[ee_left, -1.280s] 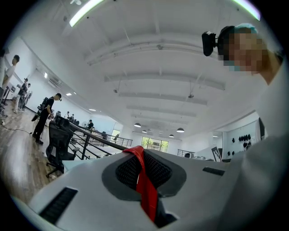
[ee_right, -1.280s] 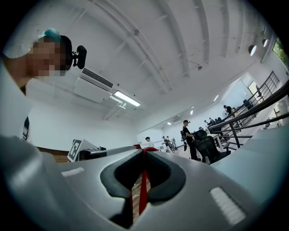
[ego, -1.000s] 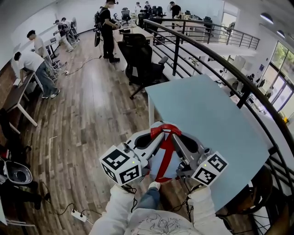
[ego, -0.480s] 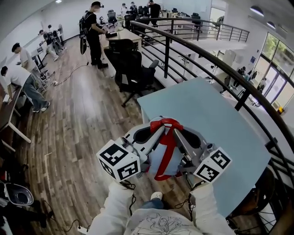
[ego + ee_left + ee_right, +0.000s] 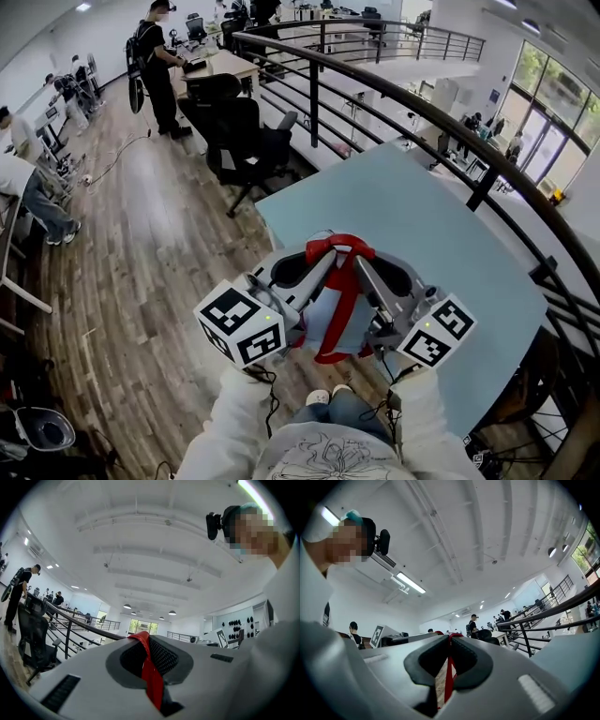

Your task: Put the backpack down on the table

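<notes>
- step, as I judge: carrying; pale blue fabric backpack [image 5: 330, 330] hangs above person's knees, at near edge of table, not yet on it
- left gripper [image 5: 317, 265]: jaws closed on red webbing strap [image 5: 339, 247]
- right gripper [image 5: 364, 267]: jaws closed on same strap
- next: bring forward over light blue rectangular table [image 5: 422, 216], lower until base rests, then release

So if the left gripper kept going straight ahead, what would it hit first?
Its jaws are shut on the red strap. Beyond that, the left gripper seems to aim across the blue table, so probably the black railing behind it comes first; depth is hard to judge.
</notes>
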Demonstrator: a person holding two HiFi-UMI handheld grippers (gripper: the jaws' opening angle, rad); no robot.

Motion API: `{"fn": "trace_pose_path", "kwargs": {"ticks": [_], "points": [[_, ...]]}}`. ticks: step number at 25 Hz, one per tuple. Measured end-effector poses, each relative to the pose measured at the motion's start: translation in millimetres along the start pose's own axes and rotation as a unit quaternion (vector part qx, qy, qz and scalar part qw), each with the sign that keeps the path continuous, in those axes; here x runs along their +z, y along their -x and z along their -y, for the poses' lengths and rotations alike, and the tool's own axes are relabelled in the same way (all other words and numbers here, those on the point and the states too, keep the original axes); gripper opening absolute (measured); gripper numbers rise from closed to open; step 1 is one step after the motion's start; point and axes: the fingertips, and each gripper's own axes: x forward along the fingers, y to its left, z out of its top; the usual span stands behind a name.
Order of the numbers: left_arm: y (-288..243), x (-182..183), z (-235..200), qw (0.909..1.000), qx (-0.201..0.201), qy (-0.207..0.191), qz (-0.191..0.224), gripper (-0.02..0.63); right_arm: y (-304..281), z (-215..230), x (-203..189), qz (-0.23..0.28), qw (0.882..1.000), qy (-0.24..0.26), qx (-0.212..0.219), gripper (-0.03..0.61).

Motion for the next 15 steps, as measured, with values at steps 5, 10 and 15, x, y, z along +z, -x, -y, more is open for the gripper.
{"fn": "trace_pose_path", "kwargs": {"ticks": [5,10,15], "points": [[-38,1,-13,0.9999,-0.016,0.001,-0.005,0.015,-2,38,13,0.001,1.000,0.003,-0.012,0.025],[-82,-1,-27,0.9997,-0.021,0.008,-0.006,0.015,-3,83,27,0.002,1.000,0.001,-0.021,0.025],[-123,-5,-38,0.9997,-0.020,0.011,-0.012,0.015,-1,126,40,0.002,1.000,-0.002,-0.029,0.025]]}}
